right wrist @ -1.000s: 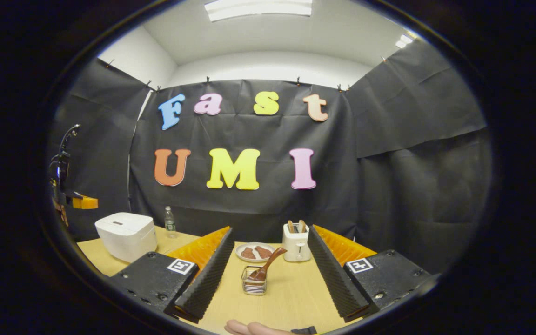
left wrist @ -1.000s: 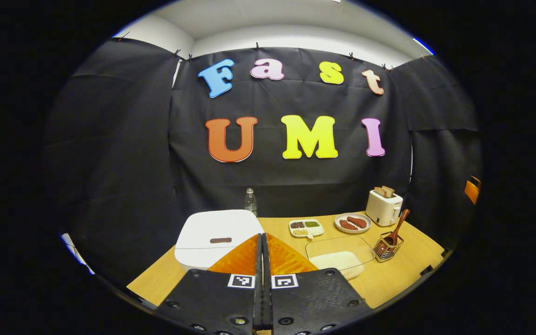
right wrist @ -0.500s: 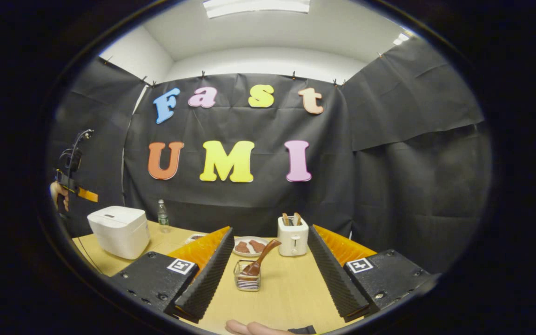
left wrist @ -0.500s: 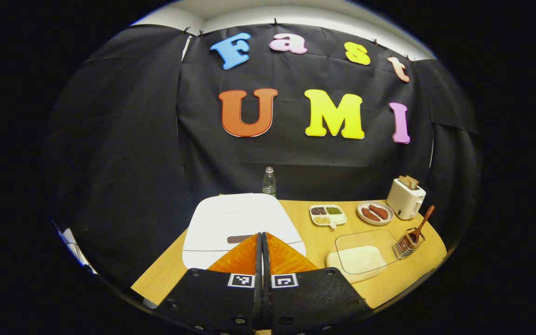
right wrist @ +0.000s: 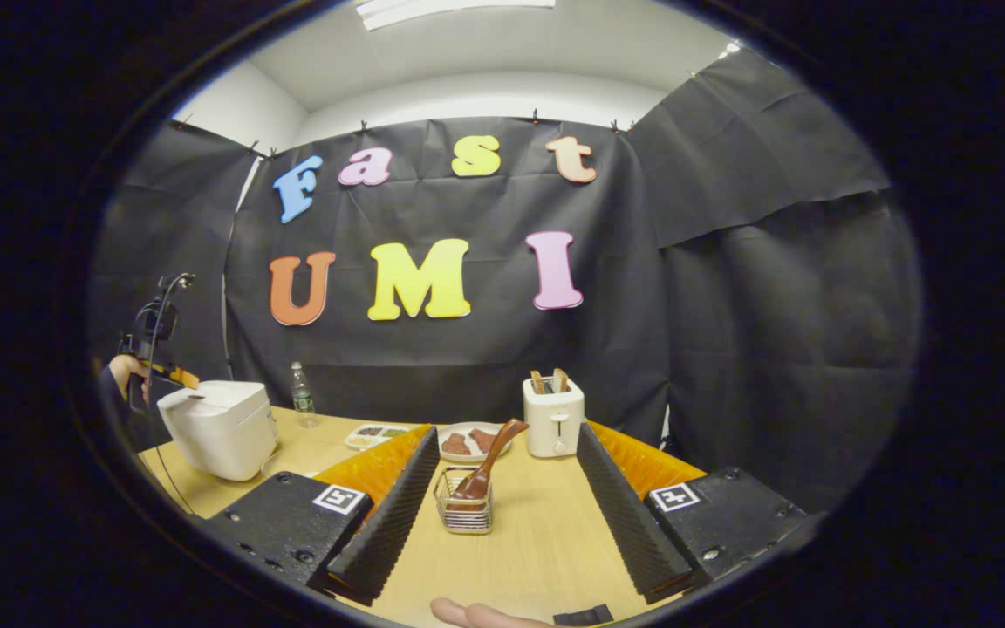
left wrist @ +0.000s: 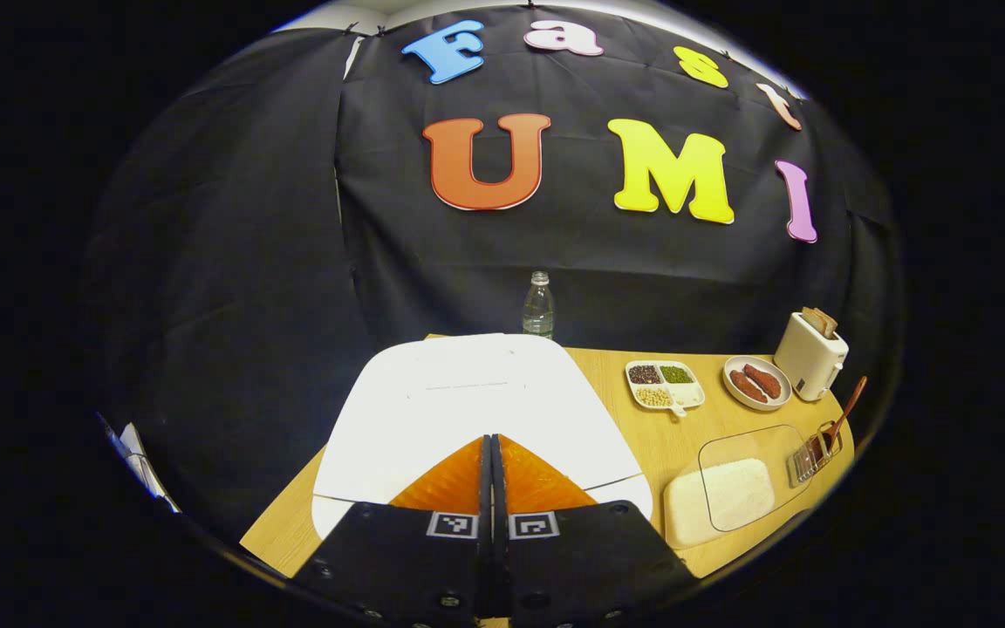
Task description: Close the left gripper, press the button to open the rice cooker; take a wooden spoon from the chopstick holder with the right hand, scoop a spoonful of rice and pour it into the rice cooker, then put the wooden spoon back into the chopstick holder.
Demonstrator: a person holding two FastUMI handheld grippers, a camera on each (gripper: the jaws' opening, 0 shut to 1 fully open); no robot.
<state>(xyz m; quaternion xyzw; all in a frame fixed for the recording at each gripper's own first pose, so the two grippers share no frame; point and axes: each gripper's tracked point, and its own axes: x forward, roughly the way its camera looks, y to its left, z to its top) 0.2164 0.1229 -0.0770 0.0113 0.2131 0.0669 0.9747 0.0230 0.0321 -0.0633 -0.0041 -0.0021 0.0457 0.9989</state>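
The white rice cooker (left wrist: 476, 401) has its lid closed, and my left gripper (left wrist: 492, 441) is shut, its tips right over the lid's front middle, hiding the button. In the right gripper view the left gripper (right wrist: 178, 377), held by a hand (right wrist: 121, 370), sits at the top edge of the rice cooker (right wrist: 219, 427). My right gripper (right wrist: 507, 436) is open, and the wire chopstick holder (right wrist: 462, 513) with the wooden spoon (right wrist: 487, 467) stands on the table between its fingers, untouched. A clear container of rice (left wrist: 734, 493) lies beside the chopstick holder (left wrist: 808, 458).
A water bottle (left wrist: 538, 305) stands behind the cooker. A divided dish of beans (left wrist: 664, 385), a plate of sausages (left wrist: 755, 382) and a toaster (left wrist: 810, 349) with bread line the table's back right. A fingertip (right wrist: 468, 615) shows at the bottom edge.
My left gripper came down and forward onto the cooker lid, so the dark button is now covered by its tips. My right gripper moved nearer the chopstick holder, still open.
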